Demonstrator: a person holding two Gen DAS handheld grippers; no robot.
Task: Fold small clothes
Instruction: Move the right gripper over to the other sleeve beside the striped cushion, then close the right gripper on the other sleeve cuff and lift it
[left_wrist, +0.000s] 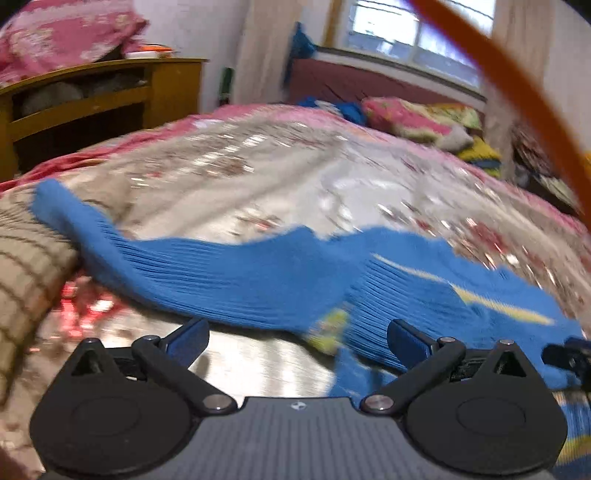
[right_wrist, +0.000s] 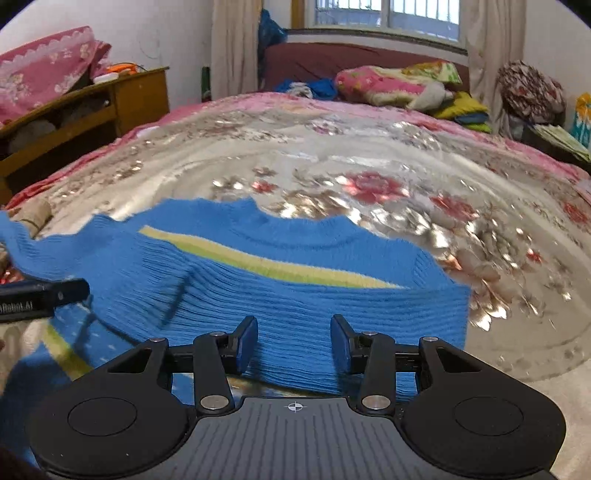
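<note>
A small blue ribbed sweater (right_wrist: 295, 288) with a yellow-green stripe lies on the shiny floral bedspread (right_wrist: 369, 177). In the left wrist view the sweater (left_wrist: 258, 273) stretches across, one sleeve reaching up to the left. My left gripper (left_wrist: 297, 338) is open wide and empty, just in front of the sweater's near edge. My right gripper (right_wrist: 294, 341) is open, its fingers over the sweater's lower body, holding nothing. The left gripper's tip shows at the left edge of the right wrist view (right_wrist: 44, 293).
A brown striped cloth (left_wrist: 26, 266) lies at the left of the bed. Pillows and folded bedding (right_wrist: 402, 86) sit at the far end under a window. A wooden shelf unit (right_wrist: 92, 110) stands to the left. An orange cable (left_wrist: 524, 96) crosses the left wrist view.
</note>
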